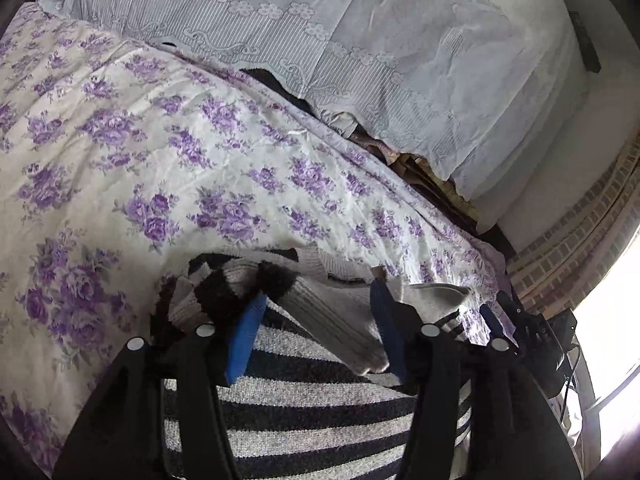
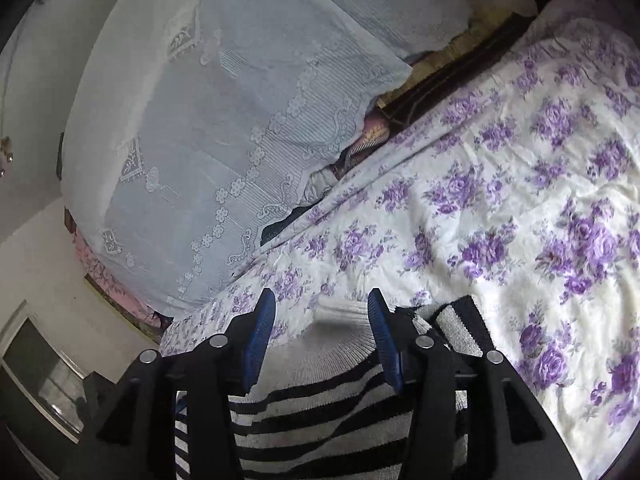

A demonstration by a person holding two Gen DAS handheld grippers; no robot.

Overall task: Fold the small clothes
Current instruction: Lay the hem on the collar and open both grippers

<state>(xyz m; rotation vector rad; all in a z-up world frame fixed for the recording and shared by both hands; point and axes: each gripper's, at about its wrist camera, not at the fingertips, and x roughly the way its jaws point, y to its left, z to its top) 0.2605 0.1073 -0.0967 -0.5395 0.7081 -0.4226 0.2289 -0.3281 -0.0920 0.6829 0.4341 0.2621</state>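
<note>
A small black-and-grey striped knit sweater [image 1: 312,412] lies on the floral bedsheet [image 1: 160,152]. In the left wrist view a striped sleeve with a grey ribbed cuff [image 1: 344,320] lies folded across its body. My left gripper [image 1: 318,292] is open, its blue fingers on either side of that sleeve. In the right wrist view the sweater [image 2: 320,420] shows its grey ribbed hem [image 2: 328,336]. My right gripper [image 2: 322,304] is open over the hem, holding nothing.
A white lace-covered pile [image 1: 360,40] runs along the far side of the bed; it also shows in the right wrist view [image 2: 224,120]. A dark gap with clutter [image 1: 420,168] lies between it and the bed. A brick-pattern wall [image 1: 580,248] and bright window are to the right.
</note>
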